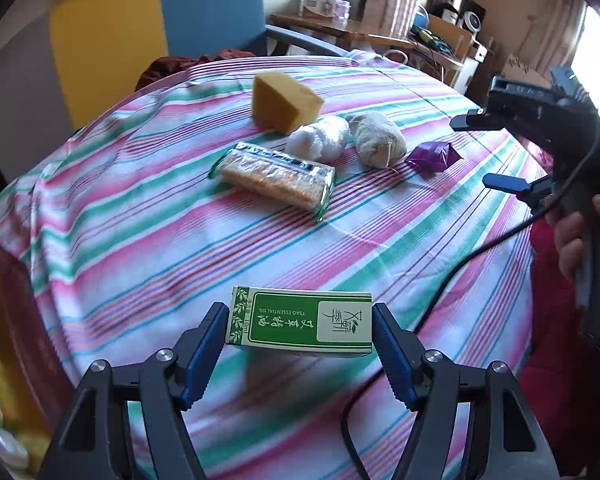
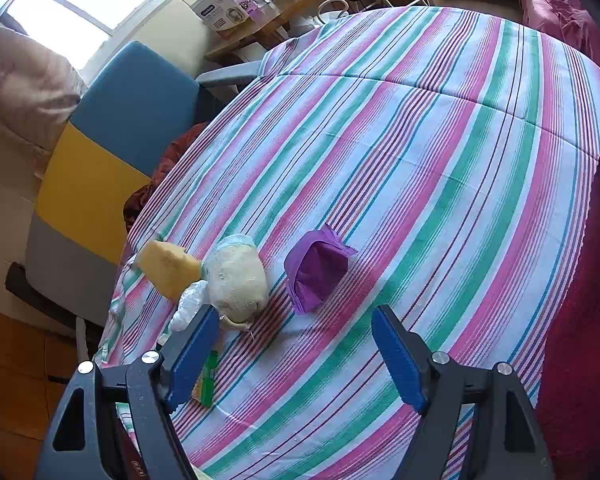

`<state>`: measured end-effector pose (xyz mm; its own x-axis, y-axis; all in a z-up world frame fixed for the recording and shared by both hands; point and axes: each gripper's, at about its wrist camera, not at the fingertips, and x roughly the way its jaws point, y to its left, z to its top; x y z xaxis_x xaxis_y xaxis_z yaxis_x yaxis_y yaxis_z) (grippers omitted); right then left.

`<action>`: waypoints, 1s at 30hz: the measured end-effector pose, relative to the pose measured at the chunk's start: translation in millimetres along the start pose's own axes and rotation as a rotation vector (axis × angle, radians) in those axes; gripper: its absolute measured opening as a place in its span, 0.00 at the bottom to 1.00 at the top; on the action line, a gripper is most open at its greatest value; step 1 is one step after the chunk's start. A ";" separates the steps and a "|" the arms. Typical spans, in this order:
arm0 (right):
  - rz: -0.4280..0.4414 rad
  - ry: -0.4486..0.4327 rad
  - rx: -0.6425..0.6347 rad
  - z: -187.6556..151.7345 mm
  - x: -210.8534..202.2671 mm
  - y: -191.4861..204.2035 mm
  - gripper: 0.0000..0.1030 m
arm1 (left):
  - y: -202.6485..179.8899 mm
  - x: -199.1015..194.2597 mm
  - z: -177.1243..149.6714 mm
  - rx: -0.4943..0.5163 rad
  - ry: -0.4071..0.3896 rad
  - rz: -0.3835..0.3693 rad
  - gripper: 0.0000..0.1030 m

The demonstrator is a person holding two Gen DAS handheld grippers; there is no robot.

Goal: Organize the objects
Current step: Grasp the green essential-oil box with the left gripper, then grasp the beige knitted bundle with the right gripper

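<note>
Now left gripper (image 1: pixel 300 354) clamping green box (image 1: pixel 300 322) at lower centre; right gripper (image 2: pixel 296 354) hanging released, nothing between pads.

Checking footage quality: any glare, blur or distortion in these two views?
Left wrist view: fisheye bends the striped tablecloth; blown-out window glare at right; the green box is sharp. Right wrist view: overexposed window top left, curved stripes, yellow sponge slightly soft.

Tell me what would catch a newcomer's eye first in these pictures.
The green-and-white essential oil box sits between the left gripper's blue fingers, close to the camera. Beyond it, on the striped tablecloth, lie a yellow sponge and a purple wrapper.
</note>
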<state>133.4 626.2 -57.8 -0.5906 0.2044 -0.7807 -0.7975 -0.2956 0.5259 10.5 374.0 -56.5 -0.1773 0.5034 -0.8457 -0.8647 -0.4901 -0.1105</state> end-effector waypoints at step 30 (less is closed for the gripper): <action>-0.192 -0.022 -0.340 -1.1 16.3 67.5 0.63 | 69.2 -116.3 -66.2 -0.219 -0.216 -0.036 0.70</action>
<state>70.0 608.6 -35.4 -0.4403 0.3044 -0.8447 -0.8094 -0.5417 0.2267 2.4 234.4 -0.4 -0.2645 0.6511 -0.7114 -0.7547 -0.5990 -0.2676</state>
